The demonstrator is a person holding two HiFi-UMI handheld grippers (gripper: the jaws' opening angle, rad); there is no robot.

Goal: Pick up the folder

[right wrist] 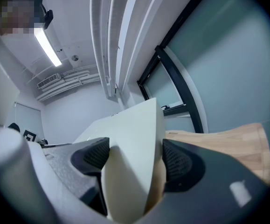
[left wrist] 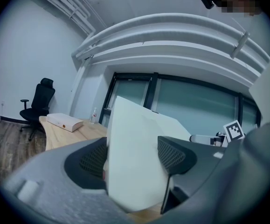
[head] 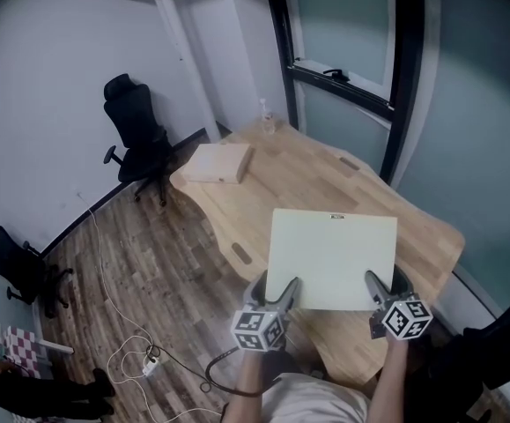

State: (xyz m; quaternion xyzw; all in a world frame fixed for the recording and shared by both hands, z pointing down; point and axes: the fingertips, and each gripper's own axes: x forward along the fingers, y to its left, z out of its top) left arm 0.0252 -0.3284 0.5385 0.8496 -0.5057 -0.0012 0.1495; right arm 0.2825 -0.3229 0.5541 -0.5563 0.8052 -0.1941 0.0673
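Folder (head: 332,256) over near end of table (head: 307,179), near-left corner clamped in left gripper (head: 288,287), near-right corner in right gripper (head: 373,282). Far left on table: box (head: 219,162), bottle (head: 267,117) beyond. Chair (head: 140,135) and cable (head: 140,355) on floor, left.

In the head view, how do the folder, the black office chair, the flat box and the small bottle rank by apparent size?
1. folder: largest, though it is nearest the camera.
2. black office chair and flat box: too close to rank.
3. small bottle: smallest.
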